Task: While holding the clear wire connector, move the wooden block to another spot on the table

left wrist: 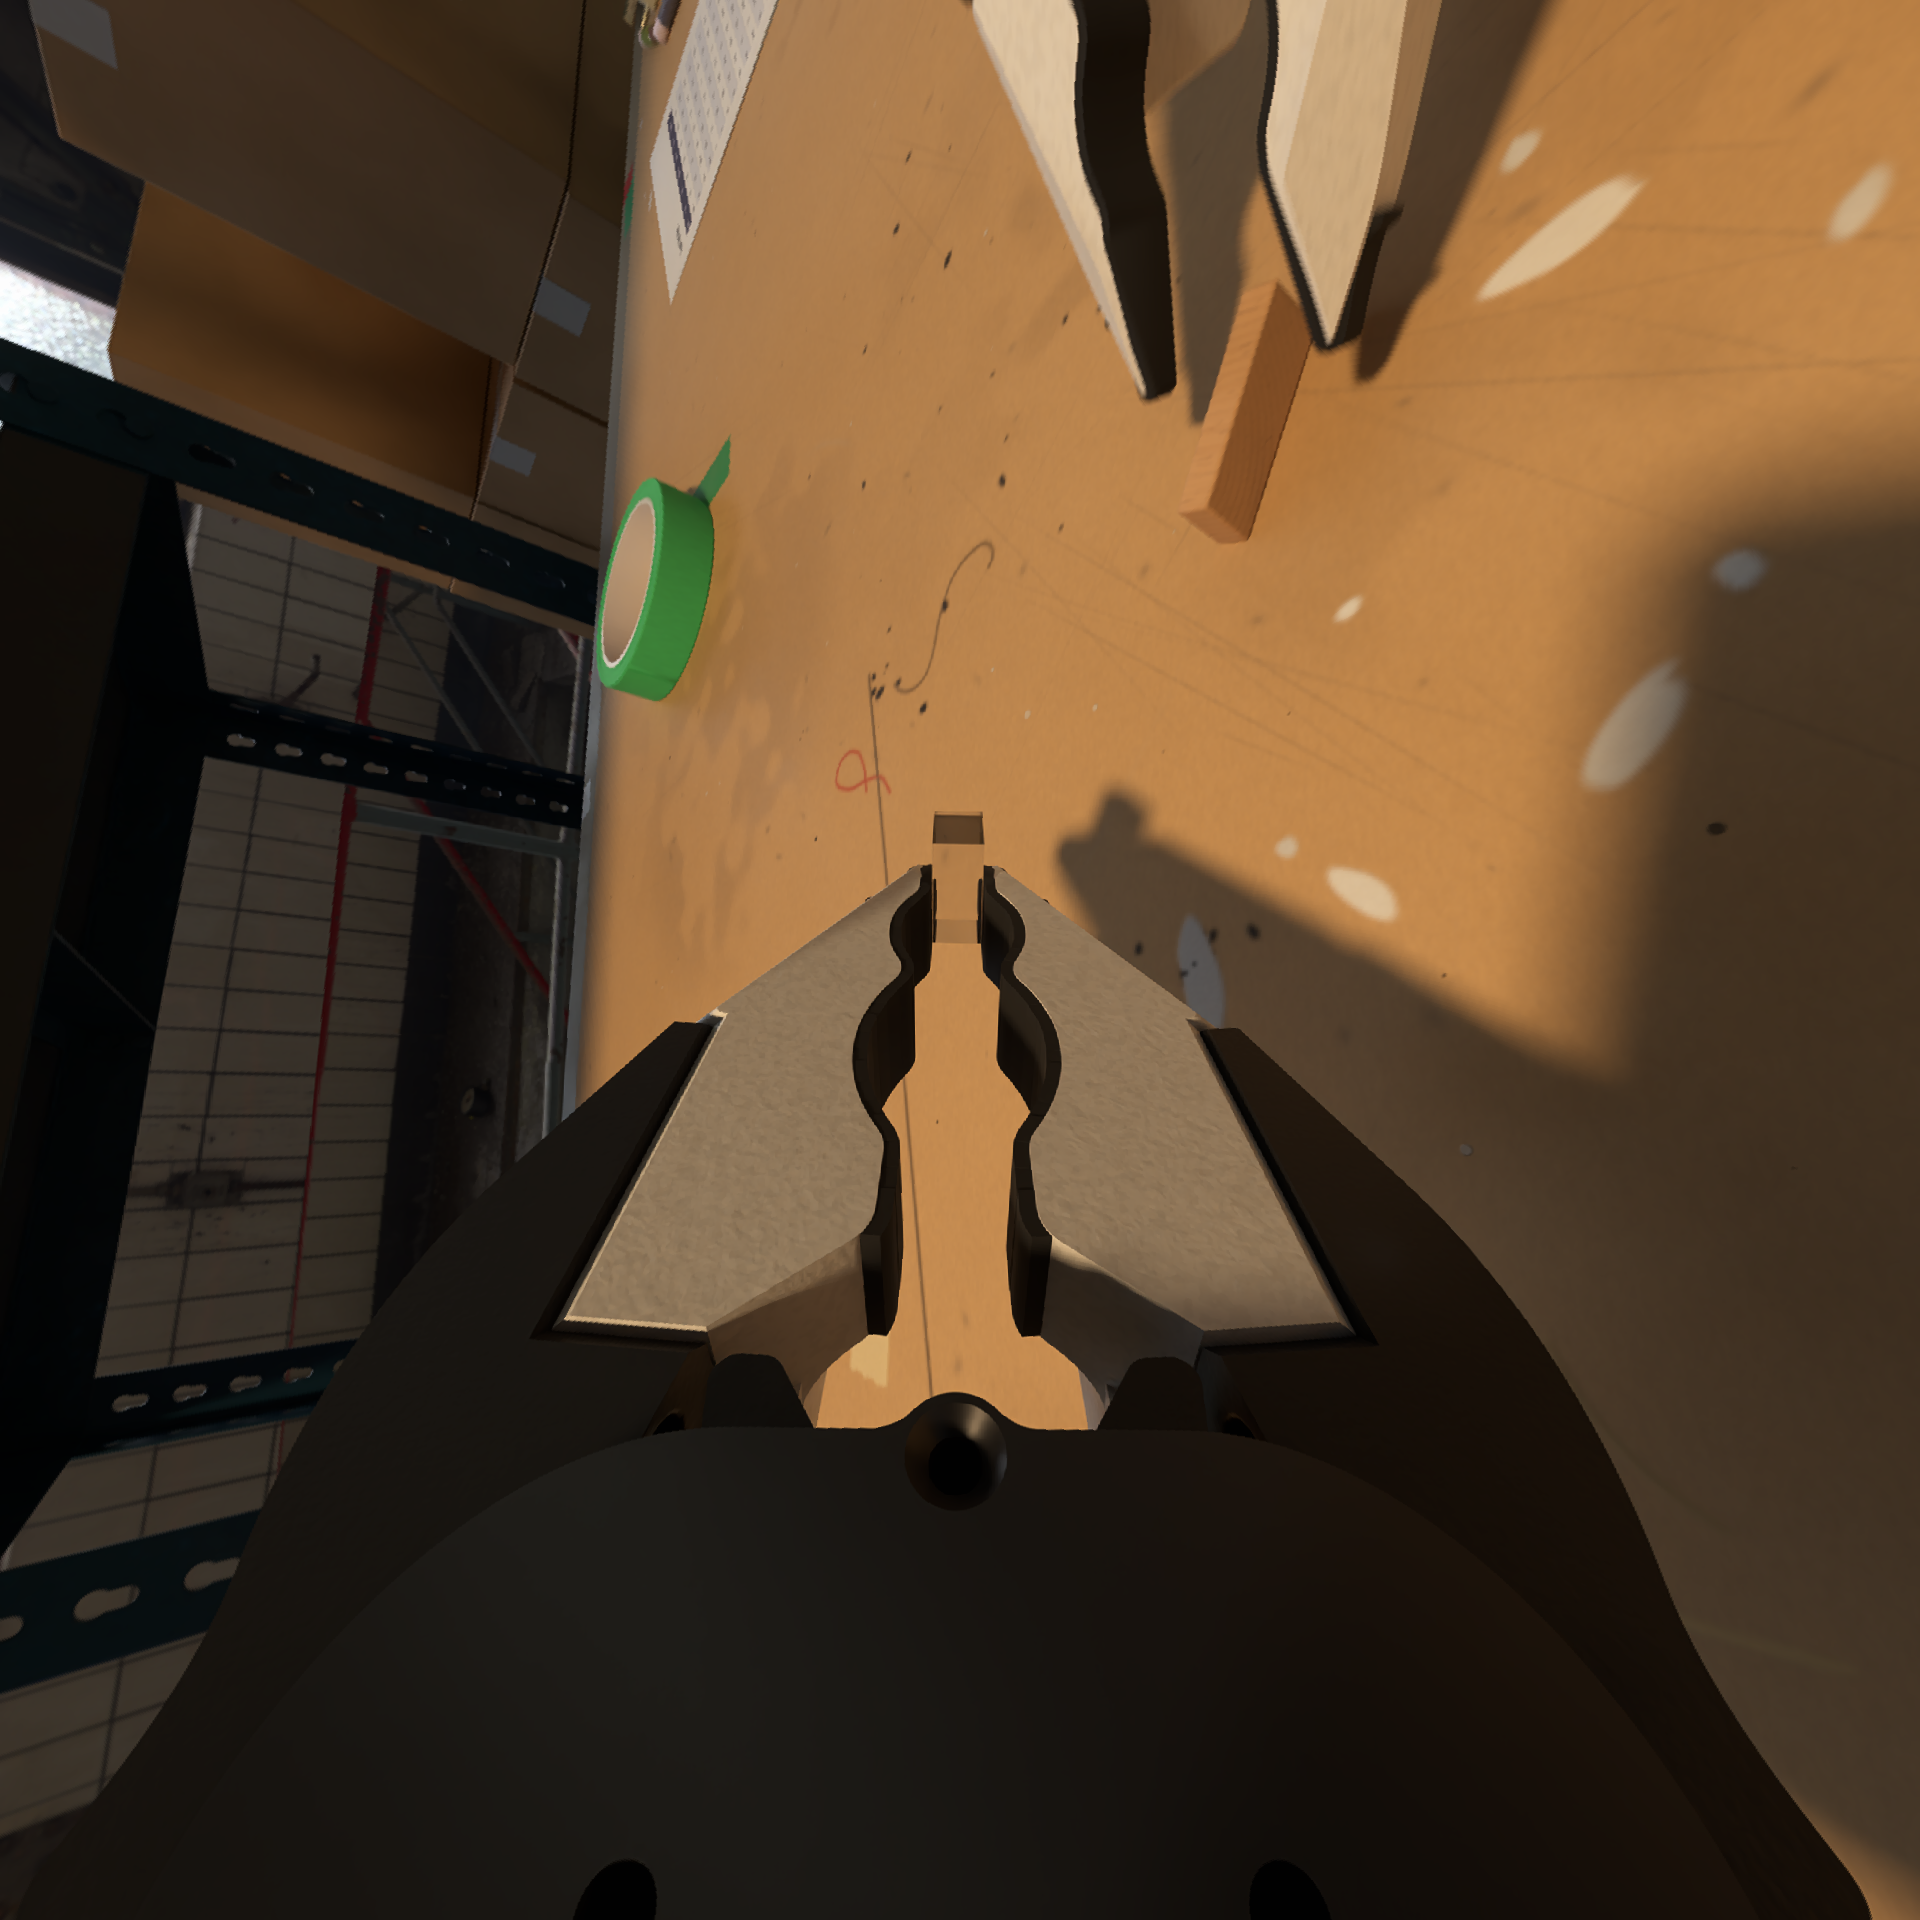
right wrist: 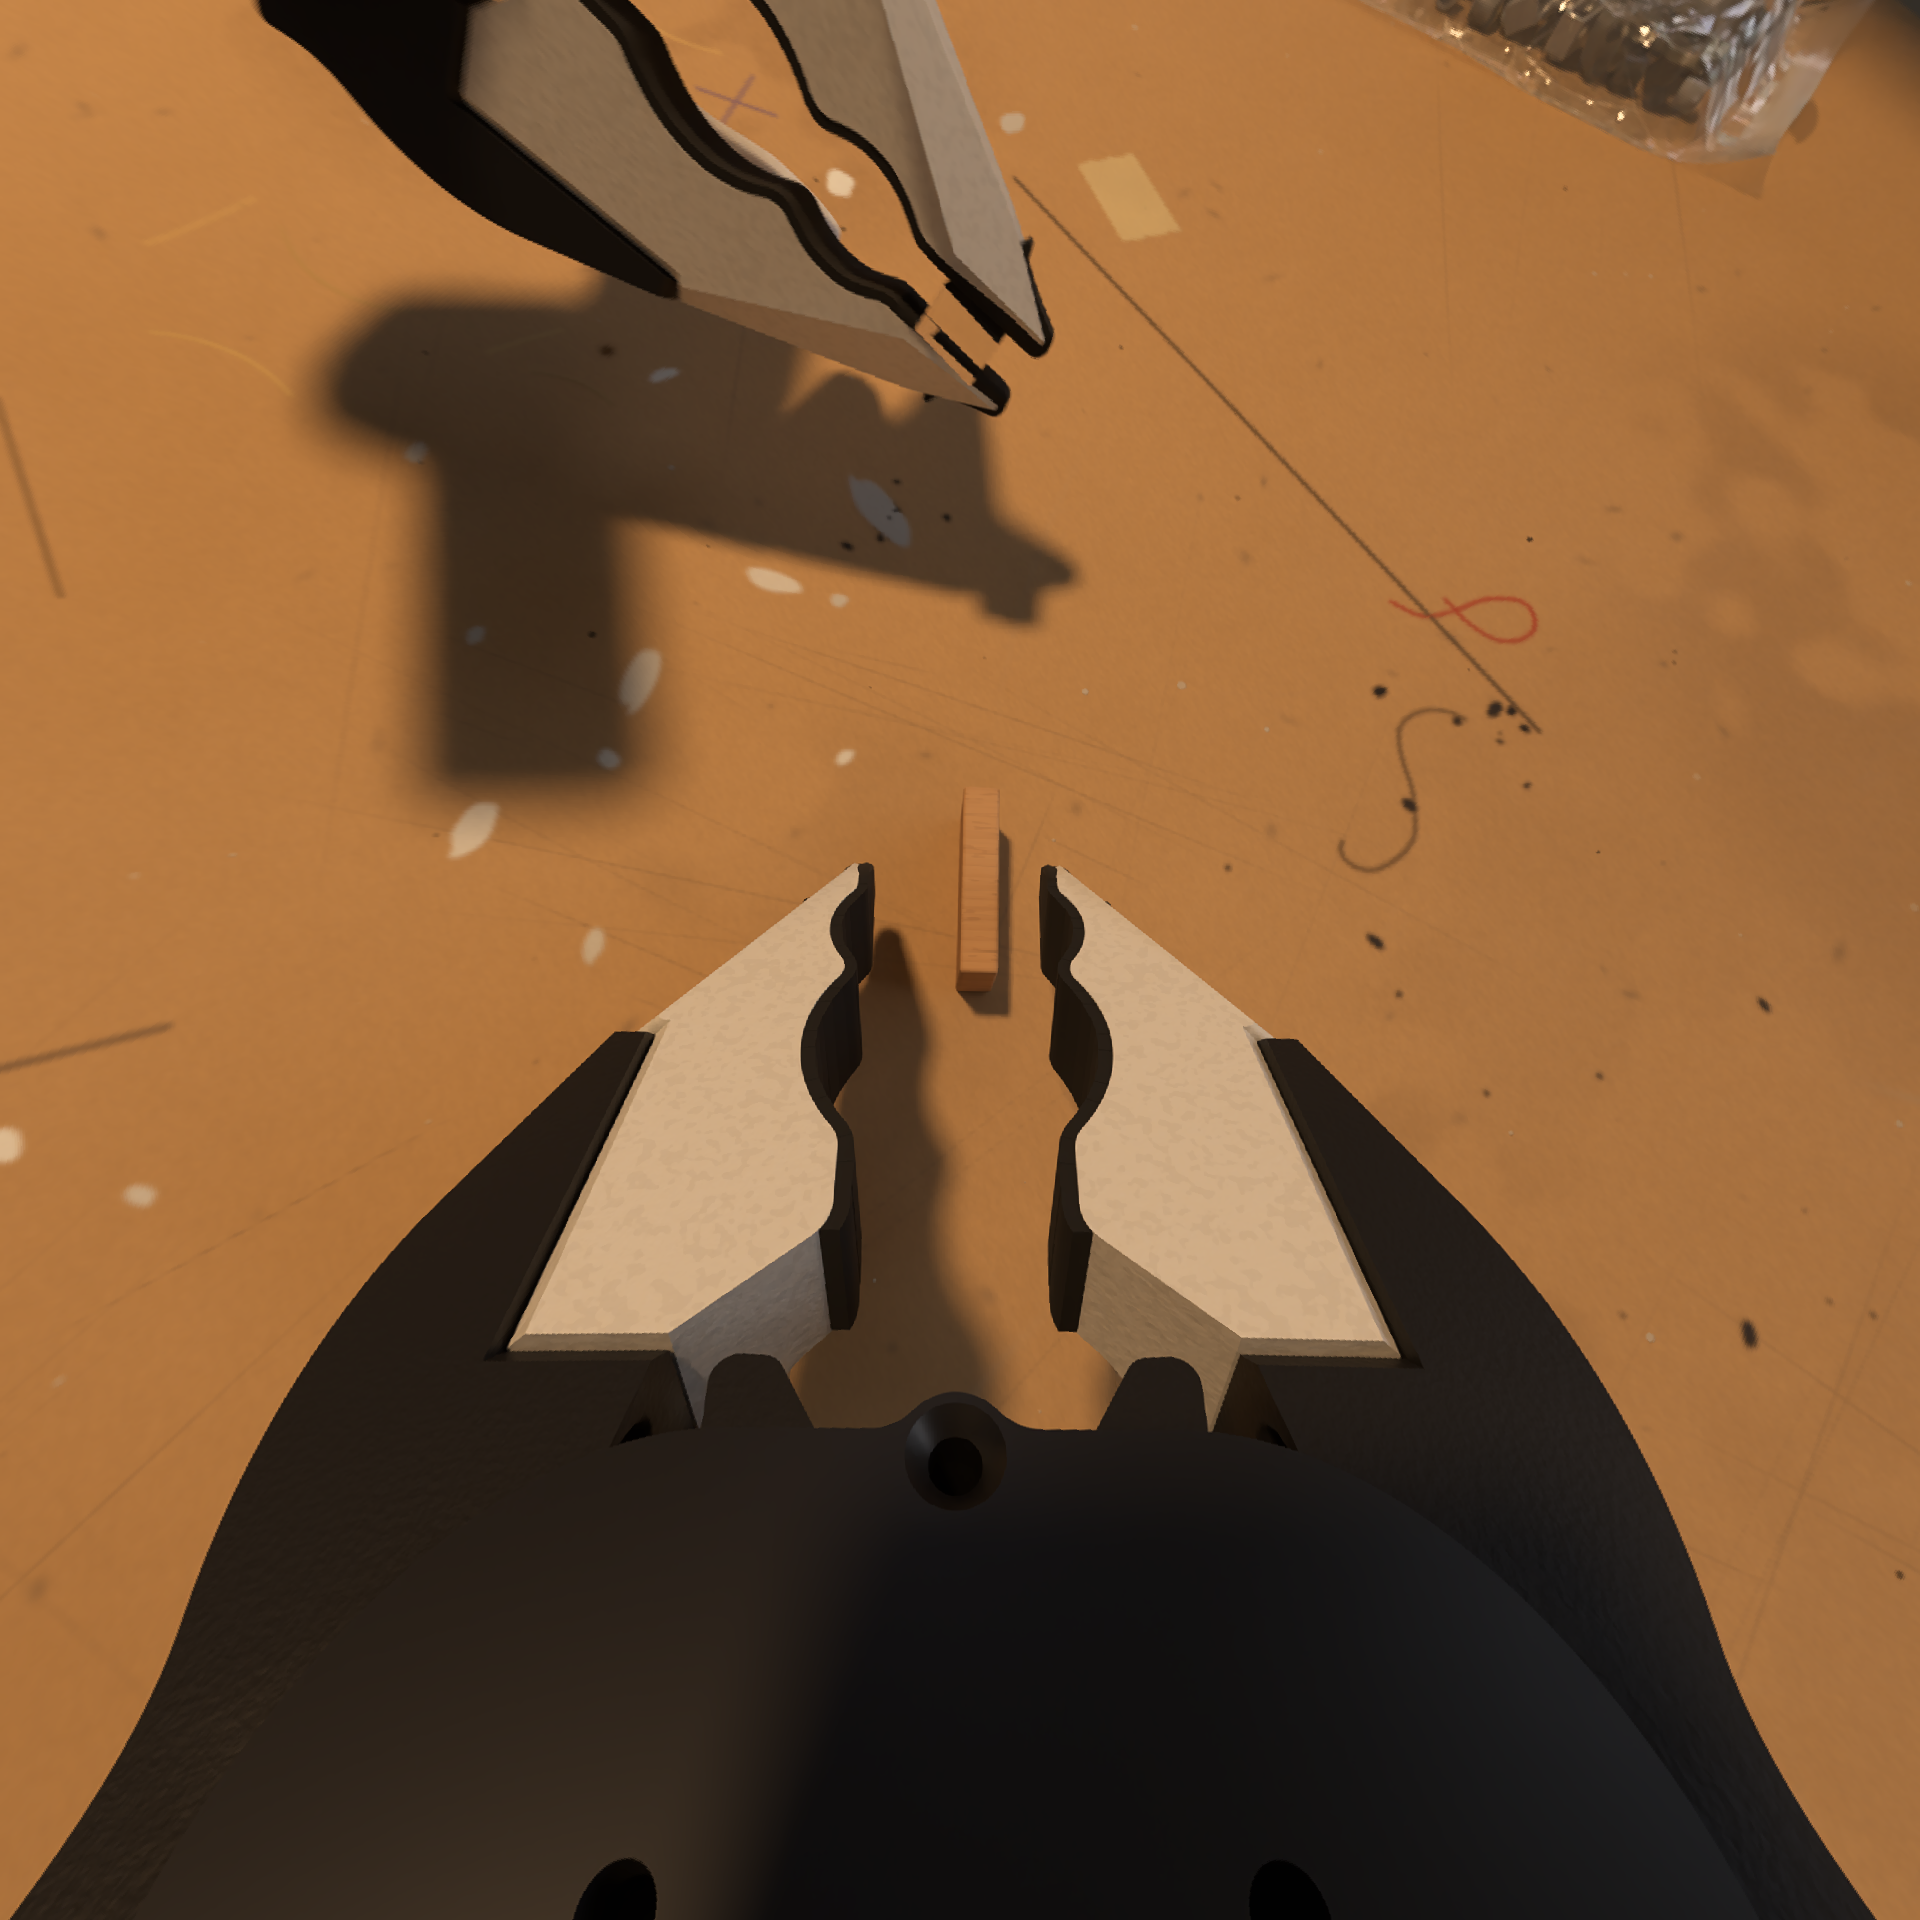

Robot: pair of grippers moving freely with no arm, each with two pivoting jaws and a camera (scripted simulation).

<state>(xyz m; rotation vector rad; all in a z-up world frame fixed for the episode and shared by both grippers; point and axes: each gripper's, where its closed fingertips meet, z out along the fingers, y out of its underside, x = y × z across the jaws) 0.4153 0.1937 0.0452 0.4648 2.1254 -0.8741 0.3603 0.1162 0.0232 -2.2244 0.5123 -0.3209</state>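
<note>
My left gripper (left wrist: 958,883) is shut on the clear wire connector (left wrist: 958,844), a small see-through block that sticks out past the fingertips, held above the brown table (left wrist: 1351,727). It also shows at the top of the right wrist view (right wrist: 1013,364). The wooden block (right wrist: 980,902), a thin orange-brown stick, lies flat on the table. My right gripper (right wrist: 956,883) is open, its fingertips on either side of the block and above it. In the left wrist view the right gripper (left wrist: 1242,358) hangs over the block's (left wrist: 1245,421) far end.
A green tape roll (left wrist: 657,587) stands near the table's left edge. A white perforated sheet (left wrist: 701,145) lies farther along that edge, with cardboard boxes (left wrist: 312,260) and a dark metal rack (left wrist: 312,727) beyond. A clear bag of dark metal parts (right wrist: 1621,62) lies at the far right.
</note>
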